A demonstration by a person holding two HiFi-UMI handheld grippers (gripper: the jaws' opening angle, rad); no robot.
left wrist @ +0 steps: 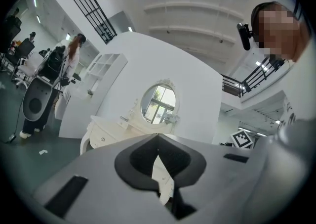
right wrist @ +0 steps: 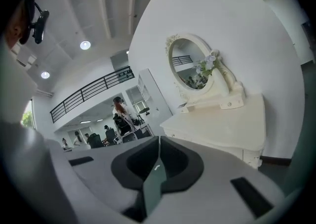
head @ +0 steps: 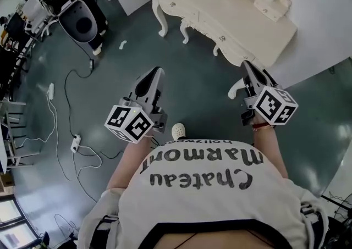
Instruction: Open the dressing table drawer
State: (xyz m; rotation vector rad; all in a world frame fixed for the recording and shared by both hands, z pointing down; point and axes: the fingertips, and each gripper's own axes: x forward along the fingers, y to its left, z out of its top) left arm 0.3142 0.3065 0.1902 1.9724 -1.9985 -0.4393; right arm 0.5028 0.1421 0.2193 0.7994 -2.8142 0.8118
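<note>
Dressing table drawer (head: 219,34) sits shut up ahead by the wall, left hand-held gripper (head: 158,72) and right hand-held gripper (head: 246,65) both clenched, empty: stiff, light-sliding wood, I'd judge, so pinch its small knob (head: 222,38).

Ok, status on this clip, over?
Left gripper and right gripper shut, empty. Dressing table ahead, drawers closed, untouched. Cables off left, not in the path.

on the person's white shirt (head: 209,198), black lettering, upside down from the head view: "chateau marmont", with a smaller "hollywood" just beside "marmont", away from "chateau".
</note>
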